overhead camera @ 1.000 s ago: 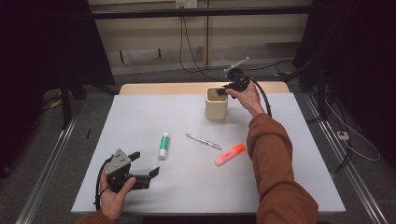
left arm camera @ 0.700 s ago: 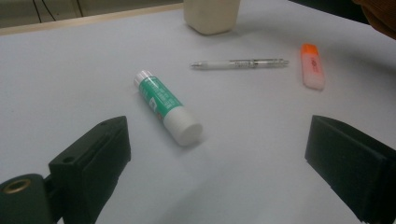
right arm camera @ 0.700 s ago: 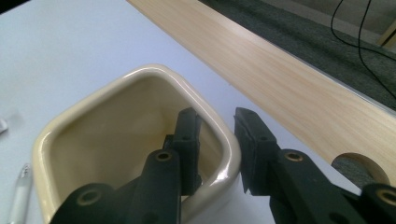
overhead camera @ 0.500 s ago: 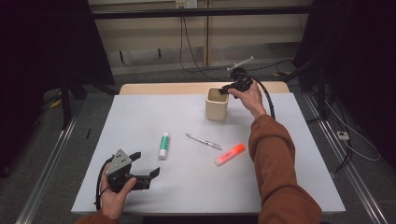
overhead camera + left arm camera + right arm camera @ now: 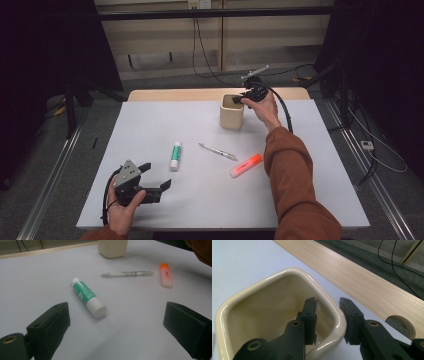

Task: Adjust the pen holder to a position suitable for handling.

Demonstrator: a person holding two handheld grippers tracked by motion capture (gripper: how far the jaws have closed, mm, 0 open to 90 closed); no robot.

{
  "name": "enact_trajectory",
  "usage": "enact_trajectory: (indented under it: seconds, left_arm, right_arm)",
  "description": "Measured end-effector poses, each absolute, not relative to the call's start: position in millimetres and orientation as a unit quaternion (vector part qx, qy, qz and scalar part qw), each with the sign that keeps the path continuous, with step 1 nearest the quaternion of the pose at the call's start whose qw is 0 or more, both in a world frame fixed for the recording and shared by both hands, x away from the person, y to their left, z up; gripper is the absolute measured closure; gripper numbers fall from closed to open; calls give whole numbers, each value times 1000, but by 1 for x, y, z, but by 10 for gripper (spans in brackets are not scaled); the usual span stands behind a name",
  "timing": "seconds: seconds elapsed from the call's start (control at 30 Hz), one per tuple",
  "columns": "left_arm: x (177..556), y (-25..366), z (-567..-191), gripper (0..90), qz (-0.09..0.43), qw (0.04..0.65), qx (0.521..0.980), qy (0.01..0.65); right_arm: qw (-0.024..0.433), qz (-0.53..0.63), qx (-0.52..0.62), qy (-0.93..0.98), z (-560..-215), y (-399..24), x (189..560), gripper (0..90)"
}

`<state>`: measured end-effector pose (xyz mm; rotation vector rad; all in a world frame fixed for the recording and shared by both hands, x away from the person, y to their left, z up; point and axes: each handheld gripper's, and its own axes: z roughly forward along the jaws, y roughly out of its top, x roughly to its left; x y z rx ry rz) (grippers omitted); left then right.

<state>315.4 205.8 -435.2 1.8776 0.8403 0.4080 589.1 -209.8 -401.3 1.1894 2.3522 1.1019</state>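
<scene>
Right gripper [image 5: 327,315] jaws straddling cup [image 5: 287,275] rim, just opening, left gripper [image 5: 116,322] spread wide

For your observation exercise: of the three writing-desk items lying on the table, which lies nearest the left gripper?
The green-and-white glue stick. It lies just ahead of the left gripper, while the pen and orange highlighter lie farther right.

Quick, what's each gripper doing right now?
Left gripper: open, holding nothing.
Right gripper: jaws straddle the cup rim, just opening, not pressing.
</scene>
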Motion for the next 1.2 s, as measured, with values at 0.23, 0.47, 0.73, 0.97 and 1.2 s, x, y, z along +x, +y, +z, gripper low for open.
enact_trajectory:
  seconds: [0.23,0.47,0.73,0.97,1.2]
  left_arm:
    - [315,205,-435,71,169,499,777,345]
    - [316,205,-435,72,168,498,777,346]
    - [315,205,-435,72,169,500,777,344]
    - [315,205,-434,73,170,501,776,343]
    - [314,205,-434,74,172,500,777,342]
  right_arm:
    - [151,362,430,813,-396,-210,582,704]
    - [160,355,430,815,-395,-205,581,718]
    - [145,377,420,813,-391,-206,579,719]
    - [138,386,408,815,-381,-204,568,718]
    - [130,386,386,828,-379,-194,549,718]
